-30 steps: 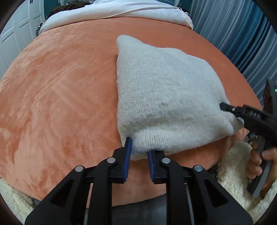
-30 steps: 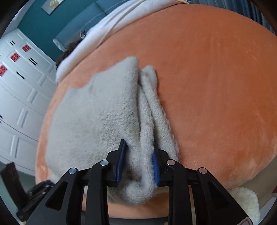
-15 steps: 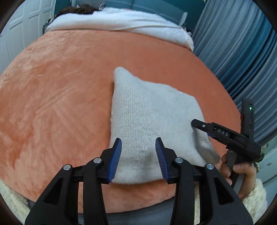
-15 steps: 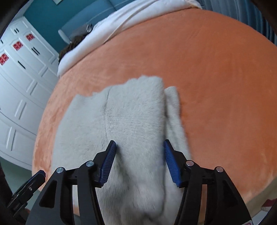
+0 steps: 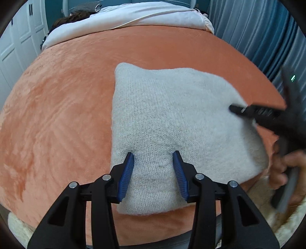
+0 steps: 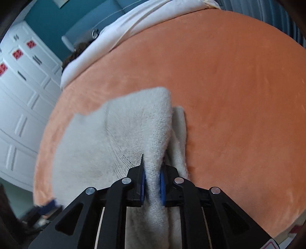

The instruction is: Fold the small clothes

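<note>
A folded cream knit garment [image 5: 172,118] lies on the orange plush bed cover [image 5: 57,118] near its front edge. My left gripper [image 5: 154,168] is open, its blue-padded fingers resting on the garment's near hem. My right gripper [image 6: 152,180] is shut on a raised fold of the garment [image 6: 122,138] at its right side. In the left wrist view the right gripper [image 5: 239,110] reaches in from the right over the garment's right edge, held by a hand [image 5: 286,168].
A white duvet [image 5: 133,17] and a dark-haired head [image 5: 68,19] lie at the far end of the bed. White cupboards [image 6: 17,92] stand on the left, blue curtains [image 5: 258,32] on the right. A cream fluffy rug [image 5: 283,220] lies below the bed's front edge.
My right gripper, open half a second ago, has closed on a fold of the garment. My left gripper opened from the hem a second ago and now rests open on it.
</note>
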{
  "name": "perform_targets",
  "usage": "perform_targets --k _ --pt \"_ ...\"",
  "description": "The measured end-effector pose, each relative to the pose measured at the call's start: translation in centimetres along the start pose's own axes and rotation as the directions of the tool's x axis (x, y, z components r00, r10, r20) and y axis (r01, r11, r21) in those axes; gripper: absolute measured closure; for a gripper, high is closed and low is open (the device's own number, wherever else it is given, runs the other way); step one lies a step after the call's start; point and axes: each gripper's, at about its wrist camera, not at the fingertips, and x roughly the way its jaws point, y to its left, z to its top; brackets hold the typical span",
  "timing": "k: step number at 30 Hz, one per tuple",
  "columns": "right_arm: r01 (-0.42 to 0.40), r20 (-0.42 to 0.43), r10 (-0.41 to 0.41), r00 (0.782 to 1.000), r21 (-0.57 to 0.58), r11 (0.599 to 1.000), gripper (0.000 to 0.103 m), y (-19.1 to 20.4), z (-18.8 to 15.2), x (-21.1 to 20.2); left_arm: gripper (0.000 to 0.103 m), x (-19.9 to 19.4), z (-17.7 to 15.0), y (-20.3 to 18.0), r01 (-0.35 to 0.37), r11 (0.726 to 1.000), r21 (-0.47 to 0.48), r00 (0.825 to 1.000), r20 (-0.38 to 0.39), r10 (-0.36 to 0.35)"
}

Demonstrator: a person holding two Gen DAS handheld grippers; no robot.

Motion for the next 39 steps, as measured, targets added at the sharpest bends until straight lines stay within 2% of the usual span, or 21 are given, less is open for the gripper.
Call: perform_targets --k 1,4,7,12,14,15,16,18,20,22,24,25,26,27,30,32,33,34,35,37,39 --pt "0.005 0.024 -0.005 1.0 -0.003 1.0 0.09 0.5 0.1 -1.3 0.062 -0.2 0.0 0.2 0.006 1.0 -0.012 1.0 0.0 -0.006" --pt "0.109 0.125 -0.096 0.988 -0.109 0.988 0.084 3.8 -0.5 -5.1 0.062 -1.8 0.0 1.6 0.069 0.994 -0.086 0.997 0.028 -0.067" --pt "0.051 0.132 -0.027 0.991 -0.185 0.981 0.084 7.1 -1.6 -7.3 0.062 -3.6 -0.6 3.3 0.057 0.992 -0.115 0.998 0.04 -0.052" --pt "-0.085 -0.003 0.089 0.996 -0.326 0.942 0.084 13.8 -5.5 -5.6 0.062 -4.8 -3.0 6.0 0.002 0.988 -0.157 1.0 -0.008 -0.003" --pt "-0.093 -0.124 0.052 0.991 -0.35 0.932 0.084 15.0 -7.5 -1.6 0.062 -5.0 -3.8 6.5 -0.023 0.988 -0.153 1.0 -0.021 0.02" --pt "-0.077 -0.196 0.004 0.981 -0.367 0.927 0.084 15.4 -8.7 1.4 0.061 -5.0 -4.1 6.7 -0.042 0.989 -0.145 0.999 -0.033 0.037" --pt "-0.052 -0.223 -0.042 0.974 -0.398 0.916 0.084 15.4 -10.2 4.0 0.06 -5.0 -4.4 6.9 -0.054 0.989 -0.137 0.998 -0.045 0.049" --pt "-0.023 -0.172 -0.056 0.984 -0.43 0.903 0.086 15.7 -11.0 3.6 0.06 -5.1 -4.7 7.2 -0.056 0.989 -0.138 0.997 -0.055 0.048" --pt "-0.011 -0.164 -0.059 0.985 -0.394 0.919 0.087 16.3 -10.1 0.7 0.058 -5.4 -4.9 7.2 -0.037 0.99 -0.139 0.998 -0.047 0.03" --pt "-0.039 -0.116 -0.002 0.993 -0.352 0.935 0.087 15.9 -9.7 -2.2 0.056 -5.4 -4.9 6.8 -0.025 0.991 -0.131 0.999 -0.039 0.02" --pt "0.036 -0.086 -0.07 0.994 -0.345 0.938 0.087 14.7 -10.1 -2.5 0.056 -5.2 -5.0 6.1 0.002 0.992 -0.129 0.999 -0.042 -0.007" --pt "0.094 -0.111 -0.143 0.984 -0.36 0.928 0.087 13.4 -10.6 -1.0 0.056 -5.2 -5.0 5.6 0.011 0.992 -0.126 0.999 -0.043 -0.017" --pt "0.124 -0.158 -0.193 0.968 -0.365 0.923 0.094 11.9 -11.3 0.5 0.056 -5.0 -5.0 5.1 0.018 0.993 -0.119 0.999 -0.045 -0.024" --pt "0.119 -0.201 -0.196 0.96 -0.341 0.932 0.096 10.6 -11.9 1.6 0.056 -4.9 -4.9 4.5 0.022 0.994 -0.108 0.998 -0.051 -0.028" --pt "0.033 -0.165 -0.07 0.984 -0.217 0.976 0.095 9.2 -11.2 -1.6 0.053 -5.0 -5.0 3.1 0.021 0.998 -0.065 0.998 -0.051 -0.024" --pt "0.059 -0.037 -0.067 0.997 -0.174 0.983 0.079 8.3 -10.2 -5.1 0.049 -5.1 -5.0 2.3 0.01 0.999 -0.041 0.998 -0.054 -0.012" --pt "0.093 0.016 -0.092 0.996 -0.164 0.982 0.073 7.7 -9.9 -6.3 0.047 -5.1 -5.1 2.0 0.01 0.999 -0.03 0.999 -0.05 -0.012" --pt "0.132 0.058 -0.125 0.991 -0.152 0.979 0.057 7.0 -9.6 -7.2 0.046 -5.0 -5.1 1.8 0.003 1.0 -0.021 0.999 -0.052 -0.005" --pt "0.167 0.083 -0.156 0.984 -0.142 0.976 0.048 6.2 -9.5 -7.5 0.046 -4.8 -5.1 1.6 -0.001 1.0 -0.015 0.998 -0.057 0.0" --pt "0.232 0.052 -0.227 0.972 -0.129 0.964 0.048 4.4 -9.3 -6.7 0.046 -4.6 -5.1 1.3 -0.001 1.0 -0.018 0.998 -0.065 0.0" --pt "0.227 0.0 -0.229 0.974 -0.113 0.967 0.048 3.1 -10.0 -5.3 0.046 -4.5 -5.2 0.9 -0.004 1.0 -0.017 0.998 -0.069 0.002"
